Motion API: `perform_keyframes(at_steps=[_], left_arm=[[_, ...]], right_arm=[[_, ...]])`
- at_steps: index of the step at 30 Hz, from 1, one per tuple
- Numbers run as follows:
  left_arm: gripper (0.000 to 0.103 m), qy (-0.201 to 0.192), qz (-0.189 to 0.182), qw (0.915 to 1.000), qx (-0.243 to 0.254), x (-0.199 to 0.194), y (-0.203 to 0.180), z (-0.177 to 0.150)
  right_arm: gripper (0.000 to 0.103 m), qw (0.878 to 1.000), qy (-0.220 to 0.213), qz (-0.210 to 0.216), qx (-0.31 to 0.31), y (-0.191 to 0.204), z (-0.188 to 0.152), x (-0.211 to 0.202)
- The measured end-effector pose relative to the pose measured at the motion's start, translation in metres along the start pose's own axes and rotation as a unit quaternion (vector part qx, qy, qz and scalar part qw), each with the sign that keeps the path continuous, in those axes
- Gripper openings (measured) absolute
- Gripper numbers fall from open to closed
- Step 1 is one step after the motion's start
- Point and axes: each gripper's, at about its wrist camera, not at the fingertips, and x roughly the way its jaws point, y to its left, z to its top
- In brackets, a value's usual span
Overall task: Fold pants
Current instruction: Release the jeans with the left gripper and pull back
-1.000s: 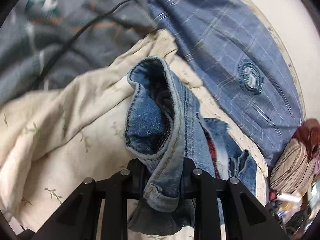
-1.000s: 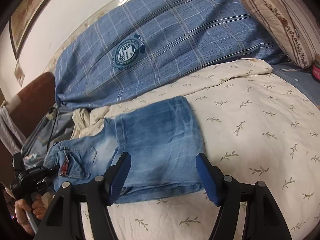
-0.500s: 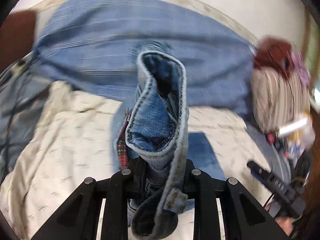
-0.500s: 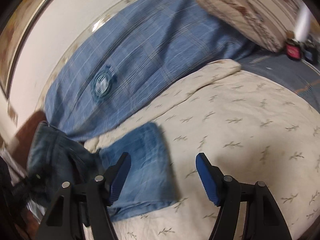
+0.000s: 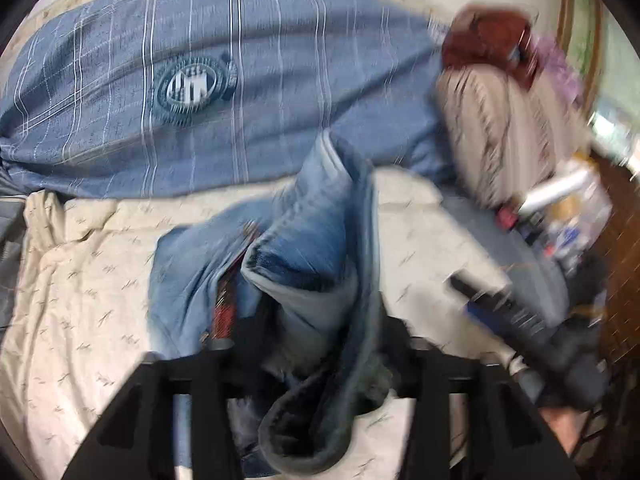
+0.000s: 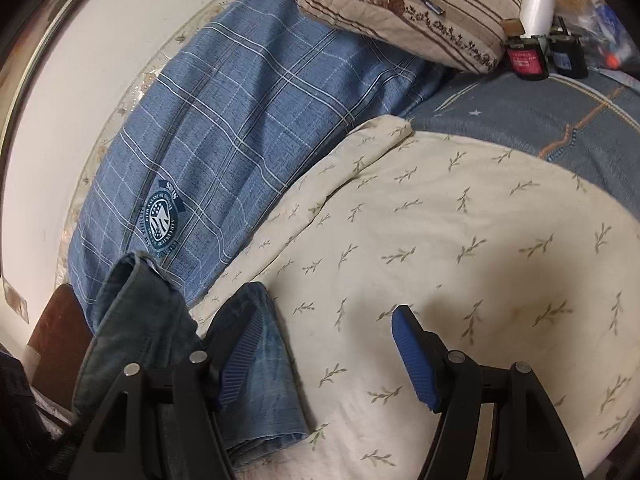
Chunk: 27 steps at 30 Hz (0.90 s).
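i've swung the left gripper (image 5: 320,344) over from the left of the bed with the waistband end of the jeans (image 5: 316,248). a second ago its fingers were clenched on that bunched denim; now they are opening, and the cloth sits loose between them, draped over the front of the rig at lower centre of the left view. so the fold-over is being let go: the carried half should drop onto the half already lying flat on the sheet (image 5: 72,280). it isn't flat yet, the denim stands up in a hump and the frame is smeared.

in the right view the flat folded leg (image 6: 268,380) has slid from under the middle of the frame to the lower left, with the raised half rising at the far lower left. the right gripper (image 6: 324,360) is released as before, wide and empty; its left finger hovers over the leg's edge, its right finger over bare sheet.

room: the sheet is open to the right and centre. a blue plaid quilt (image 6: 224,128) borders it across the upper left, a pillow (image 6: 400,4) and small bottles (image 6: 528,56) crowd the upper right. the folded leg's lower edge is hidden by the fingers.
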Motion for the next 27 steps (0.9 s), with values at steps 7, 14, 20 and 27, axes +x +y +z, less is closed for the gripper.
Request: perform_keyframes(at_steps=[7,14,20,27], left_arm=[[0.086,-0.065,-0.023,0.9966,0.046,-0.025,-0.016,0.018],[0.087,-0.016,0.106,0.9941,-0.012,-0.019,0.063,-0.015],[0.087,0.007,0.127,0.9882,-0.085,-0.018,0.117,-0.057],[0.089,0.042,0.145,0.988,-0.033,0.023,0.113,-0.085]], right_arm=[[0.071,0.999,-0.035,-0.001,-0.02,0.013,-0.007,-0.011],[0.071,0.988,-0.069,0.073,-0.12,0.056,-0.017,-0.031],[0.063,0.965,-0.031,0.129,-0.228,0.108,-0.053,-0.021],[0.063,0.957,0.137,0.023,-0.255,0.103,-0.084,0.057]])
